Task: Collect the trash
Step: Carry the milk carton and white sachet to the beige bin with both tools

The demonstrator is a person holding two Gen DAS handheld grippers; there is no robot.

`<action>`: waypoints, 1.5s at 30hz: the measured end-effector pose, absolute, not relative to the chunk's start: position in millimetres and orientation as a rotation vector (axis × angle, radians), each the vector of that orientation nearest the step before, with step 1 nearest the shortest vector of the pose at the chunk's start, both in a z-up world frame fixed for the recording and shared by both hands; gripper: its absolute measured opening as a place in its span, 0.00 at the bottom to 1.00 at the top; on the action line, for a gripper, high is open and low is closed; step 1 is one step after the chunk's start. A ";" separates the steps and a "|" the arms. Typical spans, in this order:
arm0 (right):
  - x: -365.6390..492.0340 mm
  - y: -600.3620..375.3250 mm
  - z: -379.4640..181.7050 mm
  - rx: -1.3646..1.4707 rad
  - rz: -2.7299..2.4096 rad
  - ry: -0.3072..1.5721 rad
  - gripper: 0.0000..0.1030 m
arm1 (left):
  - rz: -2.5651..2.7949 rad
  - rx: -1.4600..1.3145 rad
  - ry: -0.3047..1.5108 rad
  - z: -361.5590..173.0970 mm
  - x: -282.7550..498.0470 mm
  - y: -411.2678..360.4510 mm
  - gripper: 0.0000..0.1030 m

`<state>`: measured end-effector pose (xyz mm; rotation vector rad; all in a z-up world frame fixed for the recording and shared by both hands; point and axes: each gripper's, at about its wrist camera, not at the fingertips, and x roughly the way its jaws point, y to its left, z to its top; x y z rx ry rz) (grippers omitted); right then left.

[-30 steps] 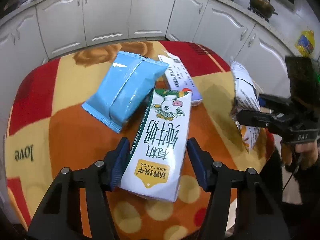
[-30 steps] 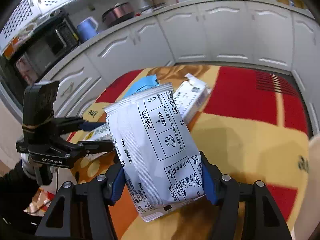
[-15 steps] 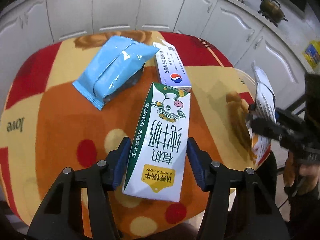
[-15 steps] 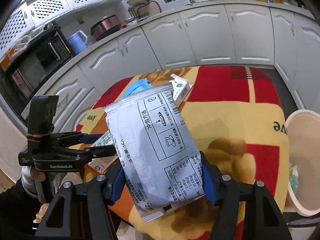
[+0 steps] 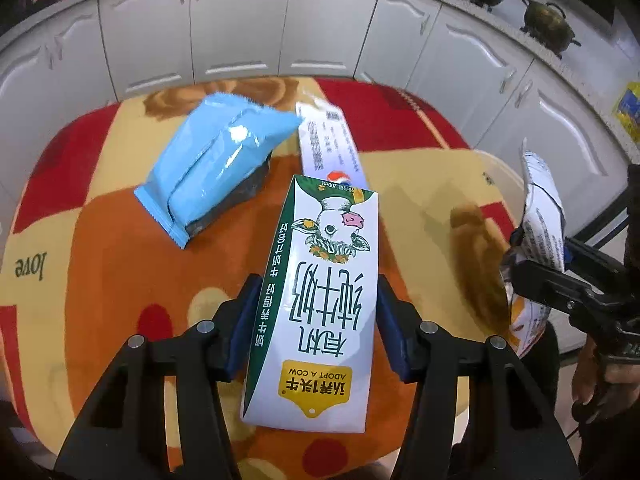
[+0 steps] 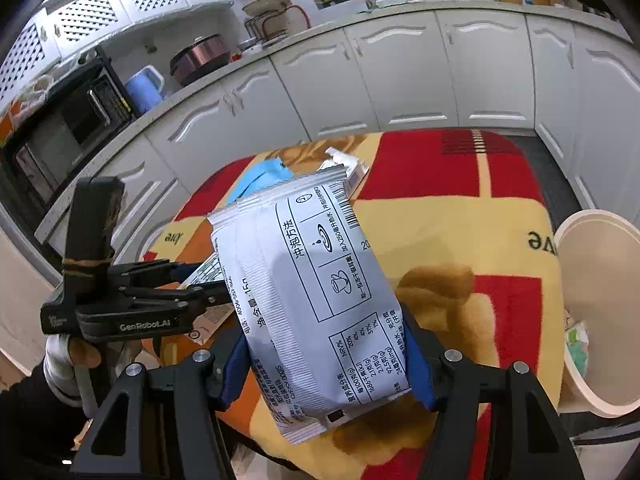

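White milk carton point(image 5: 316, 300) with green edging sits clamped between my left gripper point(image 5: 316, 320) pads, held above the near part of the cloth-covered table point(image 5: 100, 260); those jaws have just been closing on it. My right gripper point(image 6: 326, 364) grasps a grey sachet packet point(image 6: 312, 296) (printed side up). Farther off on the table lie a blue packet point(image 5: 212, 168) and a white box point(image 5: 330, 142). I see a beige bin point(image 6: 600, 280) at the right table edge.

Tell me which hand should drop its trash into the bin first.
Right, probably. The right hand-held gripper holds the white packet with the cream bin just beside it. The left hand-held gripper holds the milk carton over the table, farther from it.
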<state>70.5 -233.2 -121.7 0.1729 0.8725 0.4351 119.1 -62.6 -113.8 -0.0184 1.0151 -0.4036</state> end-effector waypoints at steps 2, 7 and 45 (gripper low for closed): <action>69.1 -237.1 -117.8 0.179 0.427 0.857 0.61 | -0.411 -0.022 0.998 -106.8 116.4 -64.6 0.51; 64.8 -249.4 -108.5 0.189 0.396 0.825 0.61 | -0.428 -0.014 0.958 -91.5 110.1 -75.0 0.51; 32.5 -385.6 -89.4 0.329 0.111 0.731 0.61 | -0.591 0.072 0.886 -66.9 118.1 -223.4 0.51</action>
